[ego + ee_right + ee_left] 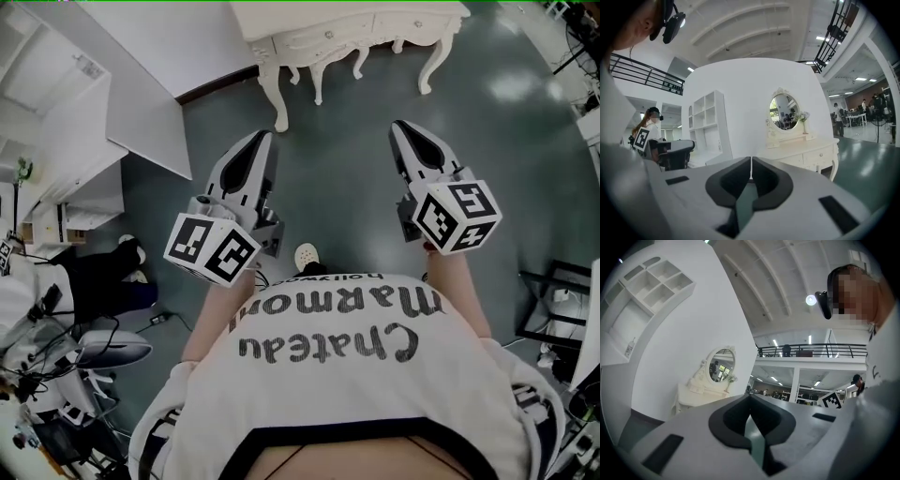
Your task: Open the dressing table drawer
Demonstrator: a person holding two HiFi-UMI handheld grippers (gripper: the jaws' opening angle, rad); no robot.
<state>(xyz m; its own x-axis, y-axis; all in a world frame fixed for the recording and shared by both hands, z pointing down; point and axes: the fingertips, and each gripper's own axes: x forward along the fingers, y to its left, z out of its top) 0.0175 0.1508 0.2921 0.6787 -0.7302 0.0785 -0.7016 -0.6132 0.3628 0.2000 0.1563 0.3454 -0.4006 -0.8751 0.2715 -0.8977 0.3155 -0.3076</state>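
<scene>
The white dressing table (347,28) stands at the top of the head view on curved legs, with knobbed drawers (328,36) in its front. Both grippers hang above the grey floor, short of the table and touching nothing. My left gripper (261,137) points at the table's left leg, its jaws together and empty. My right gripper (401,126) points at the table's right part, also shut and empty. The left gripper view has the table (701,392) with its oval mirror (721,364) beyond the shut left gripper (750,398). The right gripper view shows the drawers (824,154) past the right gripper (751,160).
A white shelf unit (56,141) and a white wall panel (141,103) stand at the left. A shoe (307,255) shows on the floor between the grippers. Cables and equipment (66,375) crowd the lower left; a black stand (553,300) is at the right. Another person (647,129) stands far left.
</scene>
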